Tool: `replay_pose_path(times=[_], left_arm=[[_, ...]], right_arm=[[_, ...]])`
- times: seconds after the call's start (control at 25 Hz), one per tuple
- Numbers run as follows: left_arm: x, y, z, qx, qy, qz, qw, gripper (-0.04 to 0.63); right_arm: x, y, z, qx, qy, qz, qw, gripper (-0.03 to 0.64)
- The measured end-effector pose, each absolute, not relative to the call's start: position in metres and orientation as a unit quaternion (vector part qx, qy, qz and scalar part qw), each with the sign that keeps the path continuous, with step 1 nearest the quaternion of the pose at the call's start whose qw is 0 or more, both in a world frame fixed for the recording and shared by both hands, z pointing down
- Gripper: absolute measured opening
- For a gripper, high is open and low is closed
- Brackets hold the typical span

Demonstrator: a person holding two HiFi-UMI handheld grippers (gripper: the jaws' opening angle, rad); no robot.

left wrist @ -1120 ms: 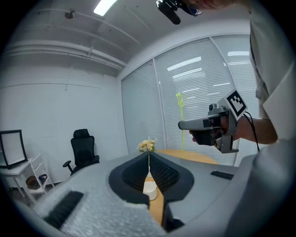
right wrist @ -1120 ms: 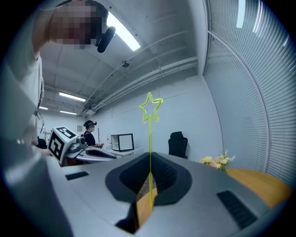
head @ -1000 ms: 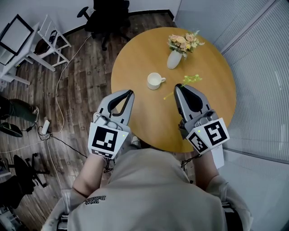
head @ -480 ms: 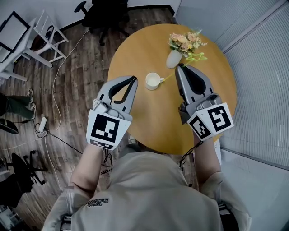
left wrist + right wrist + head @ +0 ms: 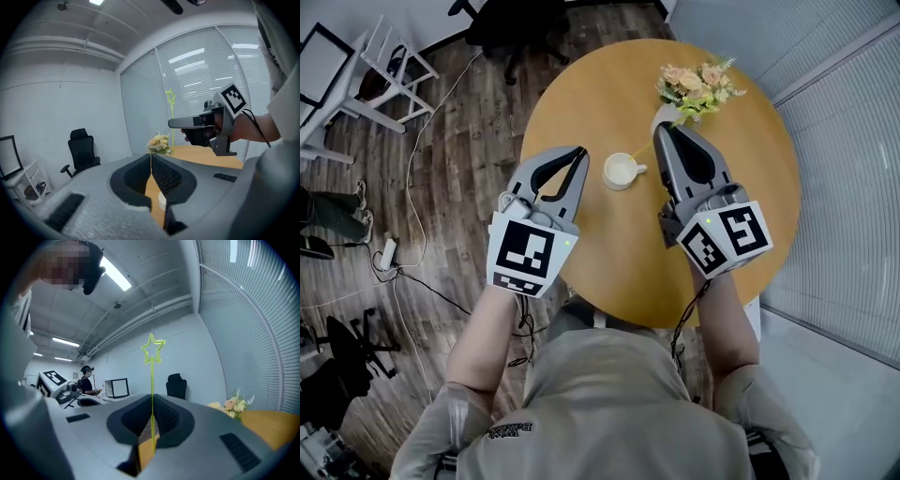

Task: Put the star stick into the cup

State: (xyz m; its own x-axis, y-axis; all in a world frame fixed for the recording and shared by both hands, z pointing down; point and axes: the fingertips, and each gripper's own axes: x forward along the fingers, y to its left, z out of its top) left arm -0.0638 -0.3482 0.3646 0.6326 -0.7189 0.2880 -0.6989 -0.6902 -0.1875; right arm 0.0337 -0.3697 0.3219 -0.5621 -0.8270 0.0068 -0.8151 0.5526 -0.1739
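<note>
Pinching the star stick (image 5: pixel 152 390) upright, the right gripper (image 5: pixel 662 129) hangs just right of the cup (image 5: pixel 622 171) (white); left gripper (image 5: pixel 578 152), jaws together and empty, just left of it

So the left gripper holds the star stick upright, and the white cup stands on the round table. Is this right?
Not quite: the right gripper holds the star stick upright, as the right gripper view shows. The left gripper is shut on nothing. The white cup does stand on the round table.
</note>
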Motion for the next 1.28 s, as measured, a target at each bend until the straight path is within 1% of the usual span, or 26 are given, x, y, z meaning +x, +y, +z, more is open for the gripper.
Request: replay_pose_path(times=[0.4,0.68,0.88,1.28], left_arm=[[-0.056,-0.377,0.427,-0.906,0.388,-0.172,-0.006,0.023],[-0.047,-0.384,0.49,-0.904,0.376,-0.198,-0.052,0.023],[-0.039,-0.387,0.524,-0.901,0.38,-0.183,-0.102,0.023],[-0.038,-0.375,0.577,-0.89,0.376,-0.213,-0.147,0.023]], right_arm=[[0.035,-0.403,0.424,-0.482,0.867,-0.128,-0.006,0.031],[0.04,-0.416,0.492,-0.487,0.857,-0.163,-0.031,0.031],[0.04,-0.419,0.531,-0.487,0.853,-0.181,-0.051,0.031],[0.039,-0.415,0.582,-0.492,0.839,-0.218,-0.085,0.032]])
